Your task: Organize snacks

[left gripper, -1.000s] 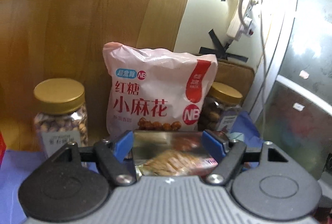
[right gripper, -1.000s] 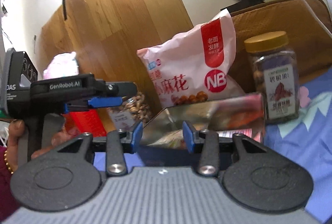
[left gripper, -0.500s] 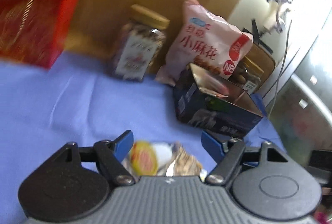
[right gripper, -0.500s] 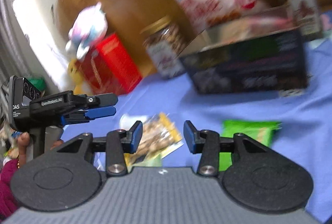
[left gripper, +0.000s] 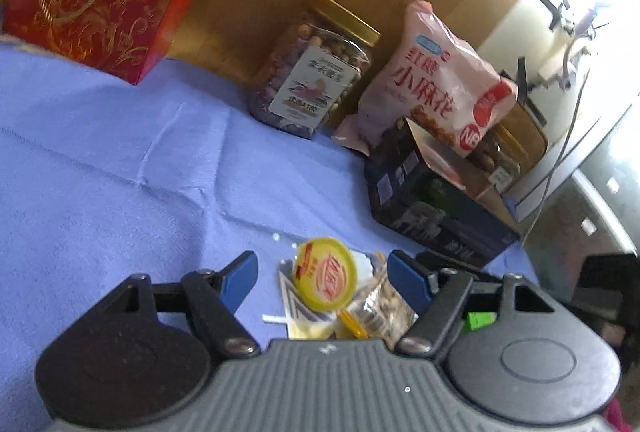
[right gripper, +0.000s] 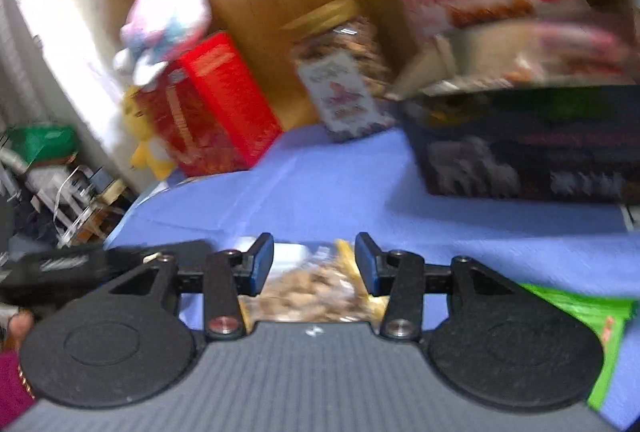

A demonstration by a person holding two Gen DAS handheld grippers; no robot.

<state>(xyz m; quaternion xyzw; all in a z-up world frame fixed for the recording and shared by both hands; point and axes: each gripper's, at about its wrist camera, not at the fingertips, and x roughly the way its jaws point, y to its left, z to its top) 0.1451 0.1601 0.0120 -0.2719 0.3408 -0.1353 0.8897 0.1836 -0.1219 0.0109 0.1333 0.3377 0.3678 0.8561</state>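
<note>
Both grippers, left (left gripper: pixel 322 274) and right (right gripper: pixel 315 260), hang with jaws apart over loose snack packets (left gripper: pixel 352 302) on the worktop (left gripper: pixel 120 160), near the box (left gripper: pixel 436 208). Overlapping packets risk a double pick; slick film may slip.

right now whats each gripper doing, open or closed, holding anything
Left gripper: open, holding nothing, over the round yellow-lidded snack cup.
Right gripper: open, holding nothing, over the clear bag of brown snacks.
</note>
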